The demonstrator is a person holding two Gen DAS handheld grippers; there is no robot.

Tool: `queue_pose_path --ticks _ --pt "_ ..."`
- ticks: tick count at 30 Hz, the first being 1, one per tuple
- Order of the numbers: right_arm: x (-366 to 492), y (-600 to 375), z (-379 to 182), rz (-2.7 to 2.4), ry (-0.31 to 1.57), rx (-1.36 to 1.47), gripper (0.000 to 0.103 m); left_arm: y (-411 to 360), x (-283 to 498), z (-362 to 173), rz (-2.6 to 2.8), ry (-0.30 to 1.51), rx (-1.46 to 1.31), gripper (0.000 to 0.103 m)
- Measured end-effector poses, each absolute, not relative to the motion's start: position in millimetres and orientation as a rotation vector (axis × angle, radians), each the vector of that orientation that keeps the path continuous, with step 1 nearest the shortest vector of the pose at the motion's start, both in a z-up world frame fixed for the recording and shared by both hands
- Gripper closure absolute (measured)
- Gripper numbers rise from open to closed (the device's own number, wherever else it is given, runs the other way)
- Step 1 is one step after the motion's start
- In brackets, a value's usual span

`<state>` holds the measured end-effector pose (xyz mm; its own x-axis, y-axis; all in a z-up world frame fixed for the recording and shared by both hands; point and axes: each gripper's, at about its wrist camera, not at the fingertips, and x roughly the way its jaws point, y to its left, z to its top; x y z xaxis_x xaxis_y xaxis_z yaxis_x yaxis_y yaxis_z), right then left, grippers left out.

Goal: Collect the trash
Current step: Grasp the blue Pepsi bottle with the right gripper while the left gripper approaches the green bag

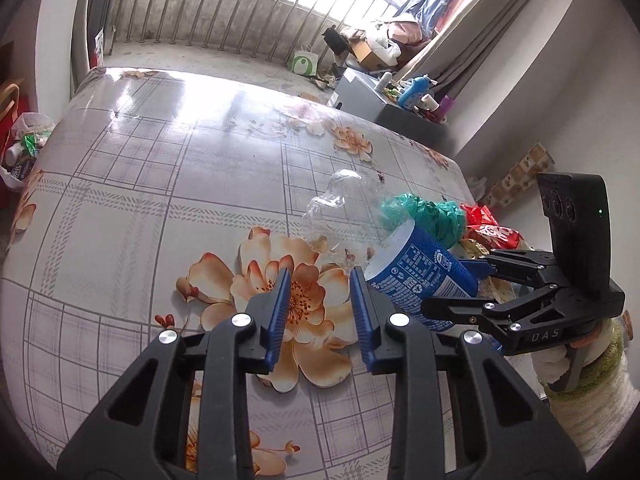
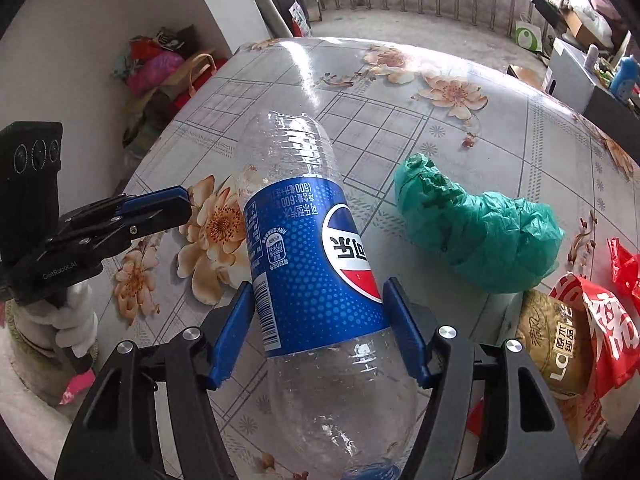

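Here my right gripper [image 2: 319, 330] clamps the clear, ribbed plastic bottle [image 2: 308, 256], base pointing away; my left gripper [image 1: 320, 312] gapes.

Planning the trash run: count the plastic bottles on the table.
1: the bottle lies between the right gripper fingers, beside the green bag. Wrappers could hide more.

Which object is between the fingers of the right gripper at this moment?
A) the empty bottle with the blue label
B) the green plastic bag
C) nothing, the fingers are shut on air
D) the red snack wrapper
A: in the right wrist view the right gripper has one blue finger on each side of the blue-labelled bottle, while the green bag lies apart on the table.
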<state>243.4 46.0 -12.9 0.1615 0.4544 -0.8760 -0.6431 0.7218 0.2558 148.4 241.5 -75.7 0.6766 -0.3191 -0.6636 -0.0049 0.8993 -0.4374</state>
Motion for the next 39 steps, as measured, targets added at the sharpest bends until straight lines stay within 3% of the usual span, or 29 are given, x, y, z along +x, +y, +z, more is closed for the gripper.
queue_pose_path --ticks 11,13,26,35,37,39 --pt "174.7 -54.9 -21.0 0.548 1.185 0.154 0.040 187.1 191.3 -51.6 -0.323 0.809 -0.300 0.074" --pt "168.8 -68.9 -22.9 0.492 1.178 0.235 0.040 167.7 206.2 -49.8 -0.367 0.810 -0.257 0.064" --pt "158.5 -88.0 -32.0 0.392 1.140 0.419 0.040 94.0 286.4 -70.9 -0.486 0.900 0.059 0.054" --pt "153.2 -87.2 -32.6 0.391 1.133 0.428 0.040 101.1 277.2 -76.4 -0.484 0.944 0.068 0.075" --pt "152.4 -87.2 -32.5 0.389 1.131 0.433 0.040 102.9 272.9 -76.5 -0.484 0.949 0.065 0.084" --pt "150.9 -89.4 -33.0 0.388 1.132 0.443 0.040 106.0 266.9 -75.8 -0.484 0.960 0.051 0.084"
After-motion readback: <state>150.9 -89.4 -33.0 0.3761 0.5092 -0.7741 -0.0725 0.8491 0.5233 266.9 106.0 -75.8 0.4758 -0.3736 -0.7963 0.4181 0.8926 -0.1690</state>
